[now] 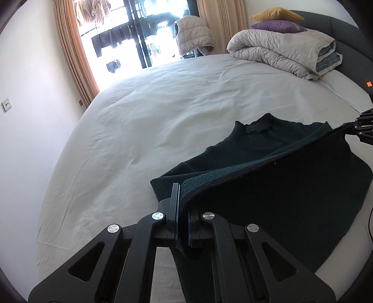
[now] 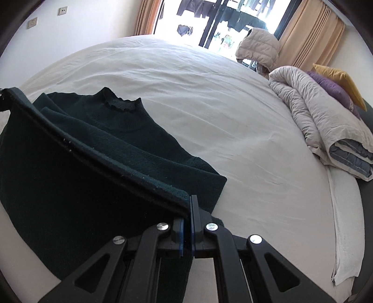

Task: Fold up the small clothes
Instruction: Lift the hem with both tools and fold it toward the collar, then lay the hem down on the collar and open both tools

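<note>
Left gripper (image 1: 183,209) and right gripper (image 2: 187,209) each pinch the dark sweater's (image 1: 268,144) hem — collar at twelve o'clock on the bed (image 1: 151,116).

Folded duvet (image 1: 282,52) and two pillows (image 1: 277,19) on white bed (image 1: 144,121)

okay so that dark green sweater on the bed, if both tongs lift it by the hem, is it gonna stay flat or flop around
Probably floppy: the dark green sweater already sags in a curve along the hem between the left tongs and the right tongs. Its thick-looking knit suggests some weight, so the free part should drape down. The fuzzy texture likely grips the pads rather than slipping.
</note>
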The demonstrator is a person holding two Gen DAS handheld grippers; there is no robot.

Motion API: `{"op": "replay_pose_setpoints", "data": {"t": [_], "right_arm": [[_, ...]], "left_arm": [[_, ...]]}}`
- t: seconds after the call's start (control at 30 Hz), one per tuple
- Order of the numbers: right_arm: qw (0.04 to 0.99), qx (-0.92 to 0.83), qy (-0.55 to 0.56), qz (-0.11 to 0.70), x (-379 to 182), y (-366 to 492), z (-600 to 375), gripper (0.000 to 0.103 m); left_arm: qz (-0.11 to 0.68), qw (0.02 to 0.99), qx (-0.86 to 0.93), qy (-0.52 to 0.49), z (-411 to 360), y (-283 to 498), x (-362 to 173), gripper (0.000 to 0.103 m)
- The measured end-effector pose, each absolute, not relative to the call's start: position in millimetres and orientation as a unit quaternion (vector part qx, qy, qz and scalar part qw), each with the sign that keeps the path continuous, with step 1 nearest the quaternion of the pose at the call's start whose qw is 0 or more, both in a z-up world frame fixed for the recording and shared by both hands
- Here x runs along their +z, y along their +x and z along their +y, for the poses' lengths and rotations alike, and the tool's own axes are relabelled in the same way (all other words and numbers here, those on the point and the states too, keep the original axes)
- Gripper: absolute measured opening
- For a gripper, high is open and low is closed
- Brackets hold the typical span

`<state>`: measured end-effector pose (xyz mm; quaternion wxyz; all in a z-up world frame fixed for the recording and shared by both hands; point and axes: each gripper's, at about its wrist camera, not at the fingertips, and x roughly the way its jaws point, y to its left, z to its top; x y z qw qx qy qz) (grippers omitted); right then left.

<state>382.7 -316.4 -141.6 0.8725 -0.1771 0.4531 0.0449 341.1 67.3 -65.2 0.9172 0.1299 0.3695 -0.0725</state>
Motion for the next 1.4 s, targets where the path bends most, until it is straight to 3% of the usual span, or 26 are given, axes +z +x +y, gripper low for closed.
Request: {"op": "replay_pose_setpoints", "data": {"t": [0.27, 0.67, 0.73, 0.83, 0.93, 0.97, 1.0, 1.03, 1.23, 1.4], "right_arm": [[0.855, 0.035, -0.157, 0.494, -167, 433, -323, 0.003], [0.84, 0.026, -0.154, 0.519, -180, 473, -326, 0.003], [0.839, 0.02, -0.148, 0.523, -184, 477, -328, 0.004], [0.847, 0.001, -0.118, 0.519, -182, 481, -339, 0.025], [0.853, -0.021, -0.1, 0.511, -180, 479, -351, 0.051], [0.855, -0.038, -0.1, 0.508, -179, 479, -355, 0.071], [0.858, -0.052, -0.094, 0.503, -178, 478, -360, 0.082], [0.859, -0.059, -0.082, 0.502, -178, 477, -366, 0.082], [0.859, -0.118, -0.04, 0.496, -171, 469, -390, 0.082], [0.894, -0.119, 0.008, 0.431, -132, 438, -391, 0.077]], "left_arm": [[0.408, 0.901, -0.064, 0.13, 65, 415, -98, 0.004], [0.434, 0.887, -0.057, 0.148, 61, 450, -133, 0.004], [0.436, 0.887, -0.053, 0.146, 62, 455, -139, 0.009], [0.437, 0.888, -0.057, 0.131, 68, 461, -142, 0.013], [0.43, 0.893, -0.05, 0.125, 73, 464, -139, 0.027], [0.424, 0.896, -0.036, 0.127, 76, 464, -136, 0.052], [0.416, 0.9, -0.015, 0.129, 80, 464, -133, 0.082], [0.406, 0.905, 0.006, 0.13, 86, 465, -129, 0.09], [0.384, 0.913, 0.087, 0.11, 125, 458, -102, 0.092], [0.33, 0.937, 0.054, 0.098, 110, 429, -65, 0.092]]}}
